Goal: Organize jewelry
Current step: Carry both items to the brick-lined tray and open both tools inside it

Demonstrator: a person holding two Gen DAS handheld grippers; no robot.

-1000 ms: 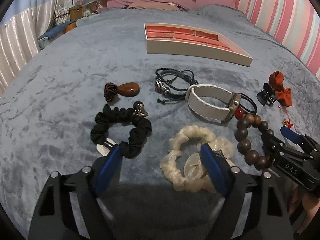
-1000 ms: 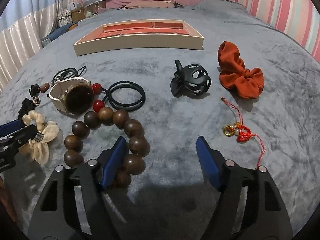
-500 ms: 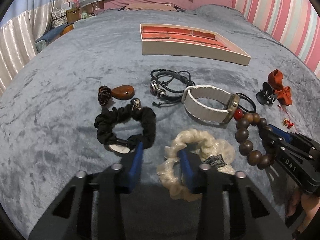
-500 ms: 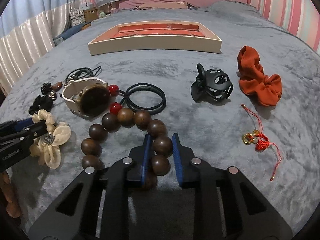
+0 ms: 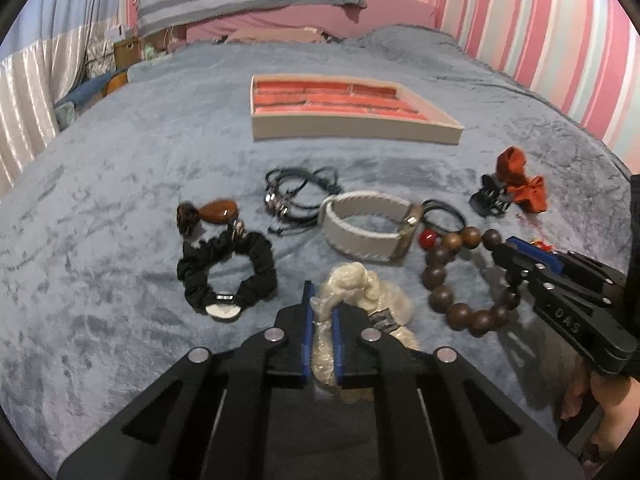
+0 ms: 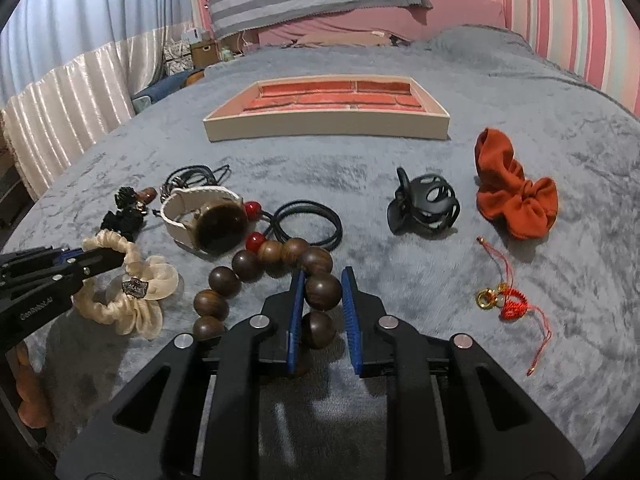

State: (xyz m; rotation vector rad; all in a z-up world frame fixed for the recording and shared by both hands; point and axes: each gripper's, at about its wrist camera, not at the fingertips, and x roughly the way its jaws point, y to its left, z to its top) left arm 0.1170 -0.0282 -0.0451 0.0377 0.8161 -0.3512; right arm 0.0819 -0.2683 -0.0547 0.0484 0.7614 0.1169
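the long, shallow cream tray with a coral-red lining [image 6: 326,126] lies on the grey plush bed cover [image 6: 520,320] well beyond both tongs, its long axis running side to side across both views. the left tongs [image 5: 321,312] are nearly closed, clenched on the cream satin scrunchie [image 5: 360,286], whose fabric bunches between the blue pads and spills out ahead and to the right of them. the right tongs [image 6: 323,280] are narrowed to a slim gap and grasp one bead of the dark brown wooden bead bracelet [image 6: 256,268]; the bead ring curves away ahead and to the left of those tongs. just left of the left tongs lies a black fabric scrunchie [image 5: 228,268], with a brown teardrop stone pendant [image 5: 218,211] beyond it. ahead of the left tongs sit a black corded bracelet [image 5: 296,200] and a white-strapped wristwatch [image 5: 370,226], the watch lying on its side. the left view shows the pendant and black scrunchie plainly, while the right view shows them only small and partly hidden. the right view alone shows clearly the black claw hair clip [image 6: 426,210], the rust-orange scrunchie [image 6: 514,196] and the red knotted cord charm with a gold ring [image 6: 502,300], all ahead and to the right of the right tongs, plus black elastic hair ties [image 6: 308,220] just beyond the beads.
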